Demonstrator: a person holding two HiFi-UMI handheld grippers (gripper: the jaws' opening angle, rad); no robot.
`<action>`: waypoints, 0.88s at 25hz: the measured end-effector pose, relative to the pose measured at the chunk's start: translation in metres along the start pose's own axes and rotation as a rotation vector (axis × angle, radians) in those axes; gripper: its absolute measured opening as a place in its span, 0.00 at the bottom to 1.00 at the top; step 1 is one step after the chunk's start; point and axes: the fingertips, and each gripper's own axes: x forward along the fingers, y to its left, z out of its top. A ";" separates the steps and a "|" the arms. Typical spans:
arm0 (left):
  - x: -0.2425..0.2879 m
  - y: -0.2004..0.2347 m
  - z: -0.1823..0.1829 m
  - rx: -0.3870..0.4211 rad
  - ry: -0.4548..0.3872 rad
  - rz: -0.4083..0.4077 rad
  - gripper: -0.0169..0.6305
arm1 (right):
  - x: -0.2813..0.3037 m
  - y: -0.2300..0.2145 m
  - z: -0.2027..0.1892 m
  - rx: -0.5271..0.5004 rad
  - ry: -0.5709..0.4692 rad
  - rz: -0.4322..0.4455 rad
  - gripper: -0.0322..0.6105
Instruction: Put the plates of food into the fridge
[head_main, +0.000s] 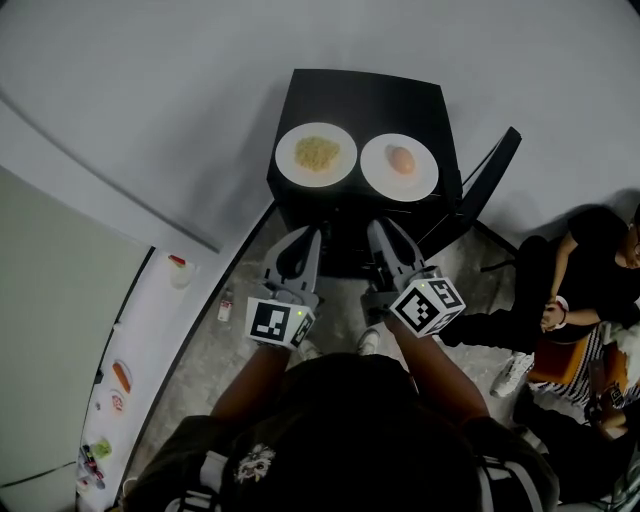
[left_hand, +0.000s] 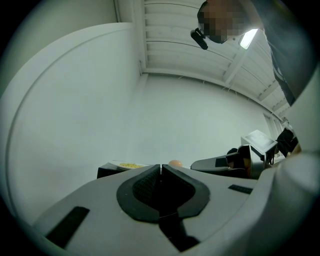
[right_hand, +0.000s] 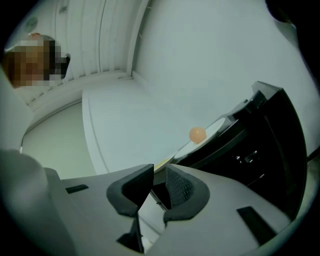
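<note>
Here, the black table (head_main: 400, 100) carries two white plates, flat and side by side: the plate of yellow food (head_main: 290, 166) on the left, the plate with an egg-like lump (head_main: 421, 181) on the right. Both lie ahead of the fingertips, apart from them. Being round, they show no long axis. We hold the left gripper (head_main: 303, 243) and right gripper (head_main: 386, 238) side by side, aimed at the table. The left jaws meet with nothing in them; the right jaws stand slightly apart with nothing between.
</note>
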 end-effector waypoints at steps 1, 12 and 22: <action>0.001 -0.001 0.000 0.001 0.001 -0.002 0.07 | 0.001 -0.003 0.002 0.042 -0.005 -0.006 0.16; 0.000 -0.007 -0.004 0.006 0.016 -0.015 0.07 | 0.005 -0.038 0.027 0.348 -0.092 -0.091 0.26; 0.001 -0.009 -0.008 0.017 0.025 -0.028 0.07 | 0.007 -0.074 0.032 0.725 -0.192 -0.169 0.26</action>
